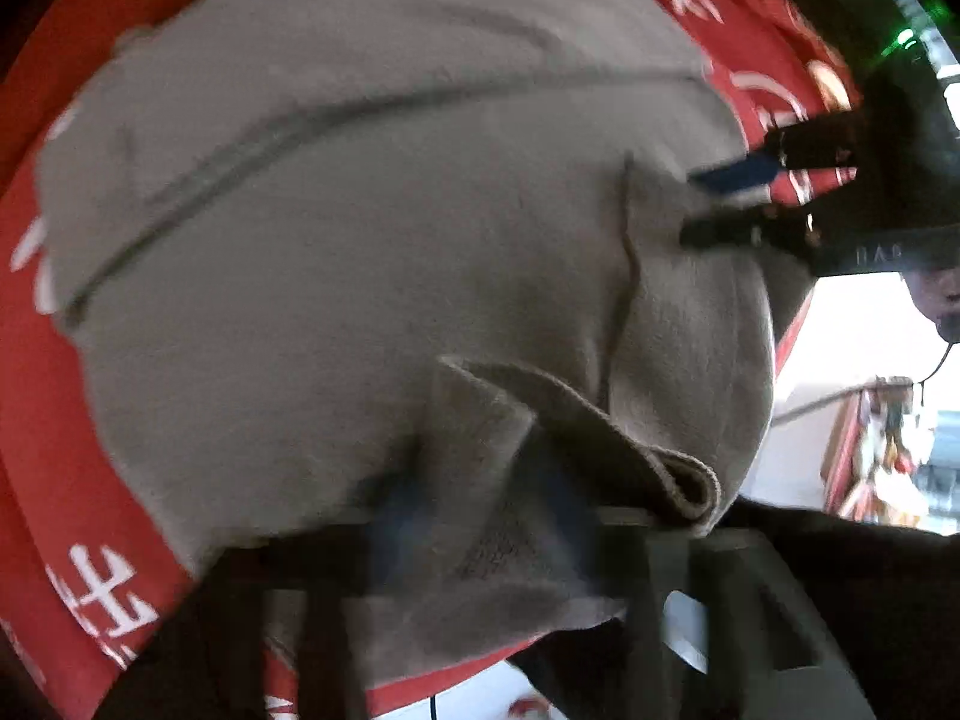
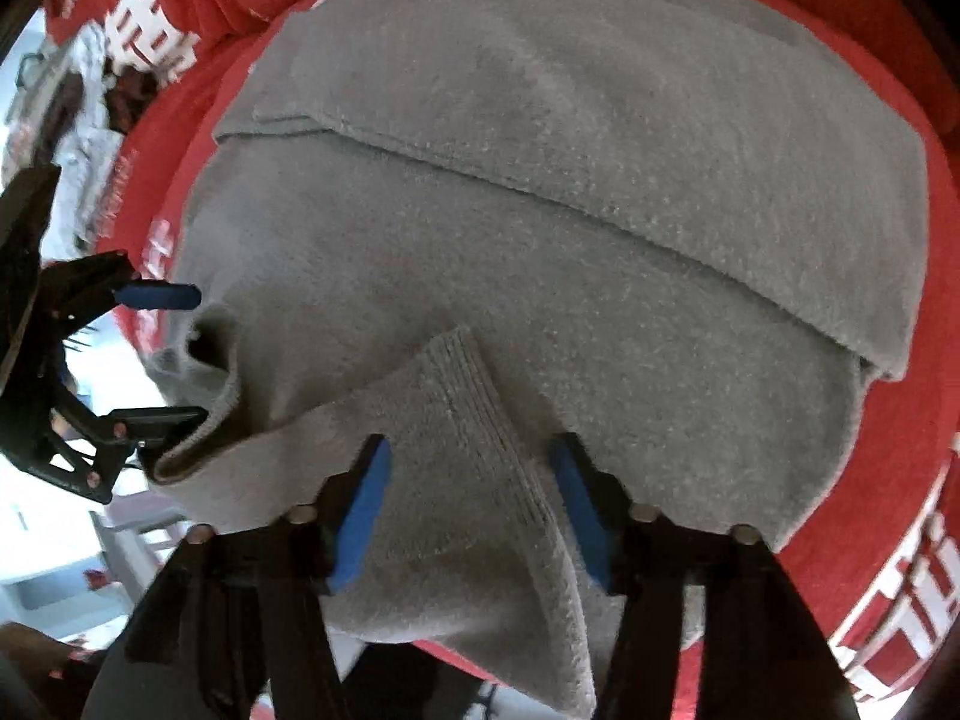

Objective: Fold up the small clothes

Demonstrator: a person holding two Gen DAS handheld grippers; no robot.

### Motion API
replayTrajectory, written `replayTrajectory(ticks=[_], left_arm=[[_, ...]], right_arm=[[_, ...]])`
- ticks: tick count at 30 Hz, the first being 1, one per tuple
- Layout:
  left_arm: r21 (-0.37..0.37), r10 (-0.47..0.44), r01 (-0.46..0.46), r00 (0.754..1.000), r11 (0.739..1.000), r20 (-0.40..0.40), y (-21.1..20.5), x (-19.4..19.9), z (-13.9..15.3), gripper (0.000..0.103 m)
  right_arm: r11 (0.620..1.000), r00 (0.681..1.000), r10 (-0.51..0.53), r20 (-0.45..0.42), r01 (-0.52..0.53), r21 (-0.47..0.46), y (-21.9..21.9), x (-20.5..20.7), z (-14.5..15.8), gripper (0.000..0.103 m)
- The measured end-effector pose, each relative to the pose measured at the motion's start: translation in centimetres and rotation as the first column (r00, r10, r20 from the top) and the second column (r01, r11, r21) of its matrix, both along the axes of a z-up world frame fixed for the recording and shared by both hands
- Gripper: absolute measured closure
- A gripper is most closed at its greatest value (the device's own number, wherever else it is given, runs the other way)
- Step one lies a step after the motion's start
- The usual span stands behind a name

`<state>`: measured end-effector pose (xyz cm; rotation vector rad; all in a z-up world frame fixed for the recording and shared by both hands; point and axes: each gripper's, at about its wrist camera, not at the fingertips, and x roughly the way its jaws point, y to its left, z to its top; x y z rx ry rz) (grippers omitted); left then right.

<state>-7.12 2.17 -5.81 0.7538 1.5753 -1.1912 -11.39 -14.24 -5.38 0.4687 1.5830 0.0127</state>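
1. Left wrist view: a grey knit sweater (image 1: 390,210) lies spread over a red cloth (image 1: 90,480) printed with white characters and covers most of it. Its near part bunches at the cloth's near edge. The left hand-held gripper (image 1: 480,516) points steeply down there. Its fingers are blurred but stand apart, with a raised flap of knit between them; the blur hides whether the pads press on it. At the cloth's right side, the right hand-held gripper (image 1: 726,204) reaches the sweater's border with its jaws partly apart.

2. Right wrist view: the sweater already has one panel (image 2: 600,90) folded across its far part. A ribbed fold (image 2: 474,408) rises between the blue pads of the right hand-held gripper (image 2: 474,516). The pads stand half wide, and their inner faces are bare, so nothing is gripped. At the left, the left hand-held gripper (image 2: 168,354) stands wide around the rolled neck opening (image 2: 210,348).

3. The step in hand appears to be taking hold of the near border for a second fold.

4. The next move likely calls for both grippers to close on the knit, catching every layer. They would then lift together and carry the border level toward the far edge.
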Motion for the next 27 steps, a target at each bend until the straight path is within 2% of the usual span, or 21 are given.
replayTrajectory(ticks=[1,2,3,6,9,11,15,18,20,24,27], left_arm=[[-0.014,-0.003,0.003,1.000,1.000,-0.007,0.2,0.0,0.0,0.088],[-0.035,0.009,-0.009,1.000,0.999,-0.023,0.6,0.3,0.4,0.094],[-0.045,0.029,-0.031,0.999,0.999,-0.039,1.0,0.8,0.7,0.094],[-0.085,0.113,-0.117,0.992,0.989,-0.057,2.8,2.8,2.7,0.094],[-0.130,0.215,-0.222,0.974,0.966,-0.065,4.5,5.6,5.6,0.094],[-0.167,0.256,-0.263,0.965,0.950,-0.060,5.0,6.9,7.3,0.094],[-0.266,0.345,-0.341,0.938,0.902,-0.035,4.5,10.9,10.8,0.094],[-0.349,0.410,-0.383,0.912,0.855,0.002,3.1,14.2,13.0,0.094],[-0.389,0.433,-0.389,0.901,0.835,0.029,2.1,16.2,13.6,0.094],[-0.428,0.498,-0.419,0.863,0.801,0.087,-1.3,20.7,12.3,0.094],[-0.383,0.527,-0.444,0.838,0.810,0.141,-4.1,23.2,8.5,0.094]], right_arm=[[0.999,1.000,0.017,-0.011,-0.017,-0.037,0.6,-0.1,0.1,0.071],[0.998,0.999,0.027,-0.018,-0.028,-0.058,1.0,-0.4,0.1,0.090],[0.996,0.999,0.032,-0.023,-0.034,-0.077,1.5,-0.7,0.3,0.097],[0.984,0.999,0.041,-0.005,-0.041,-0.172,3.0,-1.5,1.9,0.097],[0.963,0.999,0.022,0.030,-0.013,-0.269,3.2,-1.8,4.8,0.097],[0.936,0.998,0.006,0.067,0.017,-0.352,2.7,-1.5,7.3,0.097],[0.882,0.987,-0.013,0.159,0.086,-0.462,0.5,0.4,12.0,0.097],[0.836,0.973,-0.005,0.230,0.130,-0.532,-2.9,2.5,14.8,0.097],[0.817,0.968,0.007,0.250,0.138,-0.559,-4.0,4.5,15.4,0.097],[0.804,0.960,0.007,0.281,0.161,-0.572,-7.7,8.1,13.8,0.097],[0.815,0.965,-0.016,0.260,0.163,-0.556,-10.3,10.4,10.3,0.097]])
